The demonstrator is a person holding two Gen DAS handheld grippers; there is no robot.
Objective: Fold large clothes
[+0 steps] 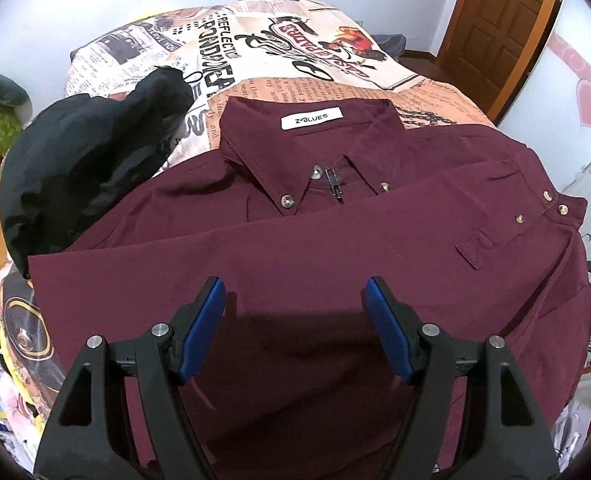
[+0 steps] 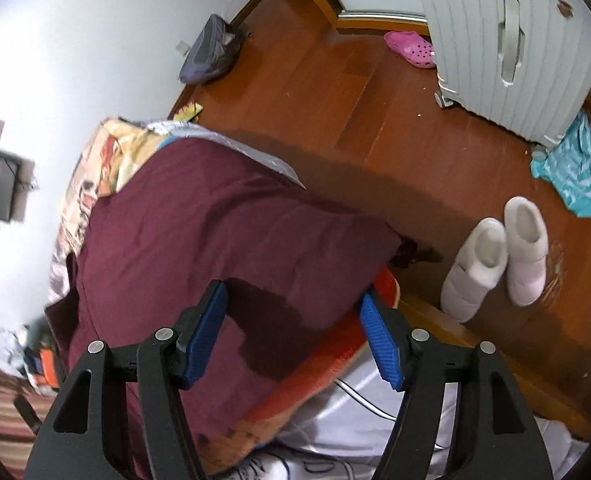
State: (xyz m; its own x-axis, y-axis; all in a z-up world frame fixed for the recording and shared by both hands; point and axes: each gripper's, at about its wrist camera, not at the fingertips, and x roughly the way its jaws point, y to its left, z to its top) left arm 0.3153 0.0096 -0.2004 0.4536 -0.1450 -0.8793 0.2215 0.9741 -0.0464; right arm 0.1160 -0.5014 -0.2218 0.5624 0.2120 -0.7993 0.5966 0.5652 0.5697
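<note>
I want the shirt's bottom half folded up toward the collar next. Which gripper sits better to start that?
Probably the left gripper: it hovers open over the middle of the maroon shirt, facing the collar. The right gripper, also open, sits at the shirt's side edge by the bed edge.

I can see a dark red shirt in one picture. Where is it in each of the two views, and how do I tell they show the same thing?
Left wrist view: the maroon shirt fills the middle, collar at the top, spread on the printed bedcover.
Right wrist view: the maroon shirt sits centre-left, draped at the bed's edge above the wooden floor.
Shared landmark: the printed bedcover, peeking out beyond the shirt in both.
</note>
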